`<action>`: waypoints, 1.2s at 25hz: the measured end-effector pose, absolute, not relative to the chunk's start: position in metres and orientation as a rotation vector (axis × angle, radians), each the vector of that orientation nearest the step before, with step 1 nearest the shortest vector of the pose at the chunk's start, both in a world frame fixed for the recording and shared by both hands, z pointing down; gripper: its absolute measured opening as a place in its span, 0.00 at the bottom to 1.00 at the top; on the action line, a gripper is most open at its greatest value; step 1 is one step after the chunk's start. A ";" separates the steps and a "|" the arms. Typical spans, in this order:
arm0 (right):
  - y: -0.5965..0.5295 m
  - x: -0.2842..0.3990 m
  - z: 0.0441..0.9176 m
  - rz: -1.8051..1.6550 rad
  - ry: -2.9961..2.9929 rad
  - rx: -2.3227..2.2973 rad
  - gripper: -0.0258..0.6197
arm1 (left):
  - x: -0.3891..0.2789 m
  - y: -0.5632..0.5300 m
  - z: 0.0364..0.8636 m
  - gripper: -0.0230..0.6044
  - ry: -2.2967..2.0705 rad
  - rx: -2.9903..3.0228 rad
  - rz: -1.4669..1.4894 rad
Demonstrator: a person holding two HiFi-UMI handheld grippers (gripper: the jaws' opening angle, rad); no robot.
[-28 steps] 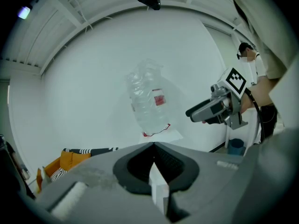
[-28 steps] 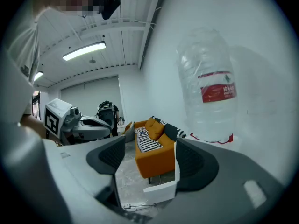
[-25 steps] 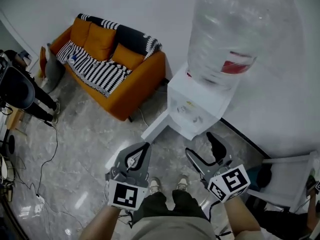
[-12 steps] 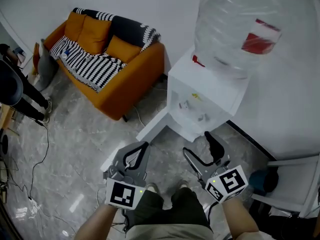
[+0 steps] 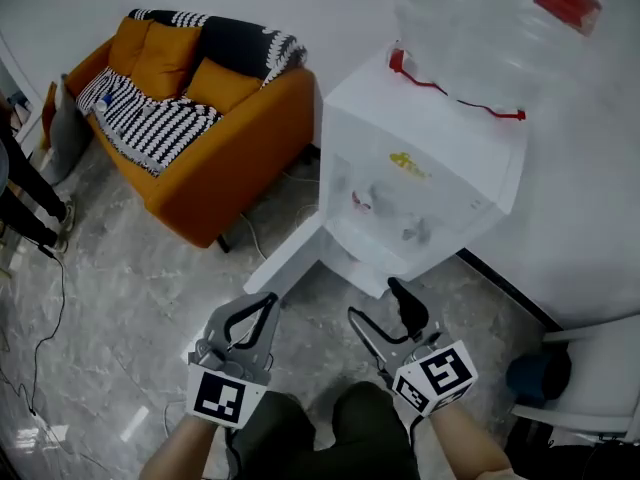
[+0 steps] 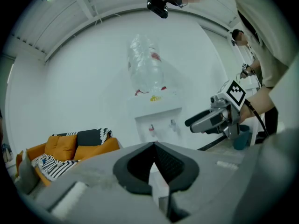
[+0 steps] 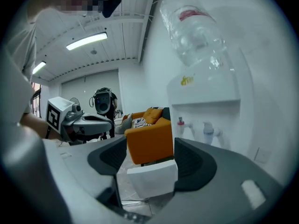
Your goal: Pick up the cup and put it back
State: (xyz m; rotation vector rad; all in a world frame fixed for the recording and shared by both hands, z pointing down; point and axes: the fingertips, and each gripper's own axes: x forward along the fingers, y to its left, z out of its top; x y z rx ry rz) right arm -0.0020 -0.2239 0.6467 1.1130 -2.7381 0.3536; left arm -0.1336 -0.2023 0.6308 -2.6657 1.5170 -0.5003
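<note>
**Claws aimed at water dispenser**

Left claw is seen shut, with nothing held. Right claw is seen open; its jaws have just been closing slightly, and nothing is gripped between them. The cup cannot be made out in any view.

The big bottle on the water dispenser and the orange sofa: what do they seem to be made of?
Bottle: probably clear plastic, glossy and see-through, with ridged sides. Sofa: apparently orange fabric, matte, with soft-looking cushions; smooth leather cannot be ruled out from here.
</note>
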 end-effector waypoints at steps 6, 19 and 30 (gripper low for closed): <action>-0.237 0.006 0.746 0.309 -2.724 1.116 0.54 | -0.124 -0.223 0.718 0.04 1.448 -2.643 -0.433; -0.275 0.022 0.924 0.227 -2.724 1.088 0.54 | -0.114 -0.247 0.878 0.04 1.446 -2.670 -0.364; -0.327 0.027 1.014 0.212 -2.661 1.233 0.58 | -0.097 -0.272 0.939 0.04 1.320 -2.661 -0.253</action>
